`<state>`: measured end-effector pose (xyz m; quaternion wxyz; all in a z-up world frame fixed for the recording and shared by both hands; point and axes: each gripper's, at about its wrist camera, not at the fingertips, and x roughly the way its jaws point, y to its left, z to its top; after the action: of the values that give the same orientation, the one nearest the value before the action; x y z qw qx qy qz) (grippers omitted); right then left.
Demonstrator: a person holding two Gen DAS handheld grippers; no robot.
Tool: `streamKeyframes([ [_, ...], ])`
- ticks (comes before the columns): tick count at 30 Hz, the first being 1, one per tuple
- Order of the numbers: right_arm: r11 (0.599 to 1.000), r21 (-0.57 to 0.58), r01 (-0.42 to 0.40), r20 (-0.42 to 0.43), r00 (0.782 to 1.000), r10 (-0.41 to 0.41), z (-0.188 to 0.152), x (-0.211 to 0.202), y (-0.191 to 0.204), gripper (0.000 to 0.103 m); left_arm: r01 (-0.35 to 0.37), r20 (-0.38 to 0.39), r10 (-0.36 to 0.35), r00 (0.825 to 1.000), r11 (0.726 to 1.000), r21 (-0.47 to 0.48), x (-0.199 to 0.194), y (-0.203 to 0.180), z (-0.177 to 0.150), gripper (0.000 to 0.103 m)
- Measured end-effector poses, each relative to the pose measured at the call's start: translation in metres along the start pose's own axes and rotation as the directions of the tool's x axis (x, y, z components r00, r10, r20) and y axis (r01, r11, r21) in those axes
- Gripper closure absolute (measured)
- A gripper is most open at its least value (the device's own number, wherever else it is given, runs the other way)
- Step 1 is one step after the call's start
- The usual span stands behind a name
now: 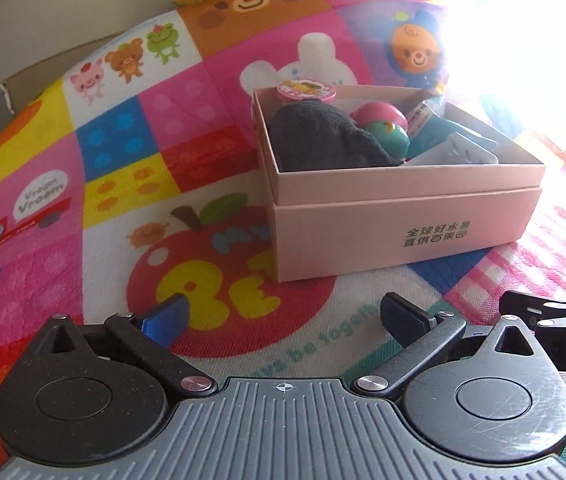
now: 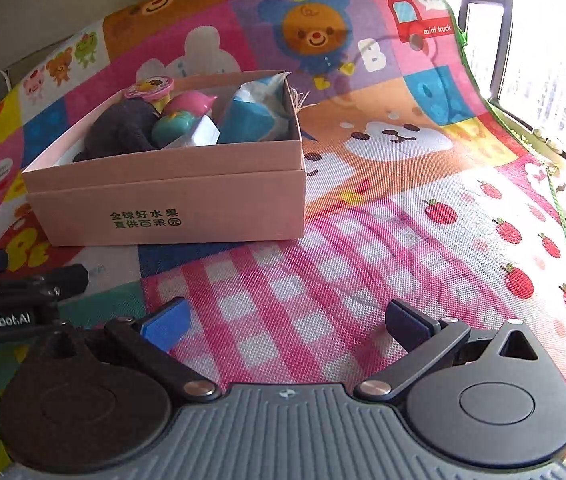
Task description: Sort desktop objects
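- Left wrist view: the left tool [image 1: 283, 316] hangs wide and empty over the cartoon mat [image 1: 123, 184], just before the pink box [image 1: 403, 216], which holds a dark plush [image 1: 323, 136] and small toys.
- Right wrist view: the right tool [image 2: 287, 320] stands wide, nothing between its fingers, right of the pink box [image 2: 171, 204].

Left gripper [image 1: 283, 314], right gripper [image 2: 287, 320]: black linkage arms, silver rivets, ribbed grey base, fingers seemingly blue-padded.

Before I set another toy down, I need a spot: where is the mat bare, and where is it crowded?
Bare: the pink checked patch between the pink box and the right gripper, and the apple print left of the box. Crowded: inside the box, filled by a dark plush and toys.
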<state>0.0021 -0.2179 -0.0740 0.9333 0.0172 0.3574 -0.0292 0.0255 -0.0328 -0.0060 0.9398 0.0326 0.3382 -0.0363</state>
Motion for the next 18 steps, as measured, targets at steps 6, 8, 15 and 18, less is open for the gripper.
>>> streamKeyframes([
  [6, 1.000, 0.000, 0.003, 0.034, 0.999, -0.003, 0.000, 0.005, 0.000, 0.000, 0.017, -0.003, -0.017, 1.000, 1.000, -0.022, 0.001, 0.004, 0.000, 0.000],
  [8, 1.000, -0.006, 0.005, 0.037, 0.999, -0.005, 0.004, 0.010, 0.001, 0.000, 0.019, -0.003, -0.019, 1.000, 1.000, -0.024, 0.001, 0.005, 0.000, 0.000],
  [15, 1.000, -0.010, 0.009, 0.043, 0.999, -0.008, 0.005, 0.012, 0.001, 0.000, 0.020, -0.004, -0.020, 1.000, 0.999, -0.025, 0.002, 0.005, 0.000, 0.000],
  [18, 1.000, -0.010, 0.009, 0.043, 0.999, -0.009, 0.005, 0.012, 0.001, 0.000, 0.021, -0.003, -0.021, 1.000, 0.999, -0.025, 0.002, 0.006, 0.000, 0.000],
])
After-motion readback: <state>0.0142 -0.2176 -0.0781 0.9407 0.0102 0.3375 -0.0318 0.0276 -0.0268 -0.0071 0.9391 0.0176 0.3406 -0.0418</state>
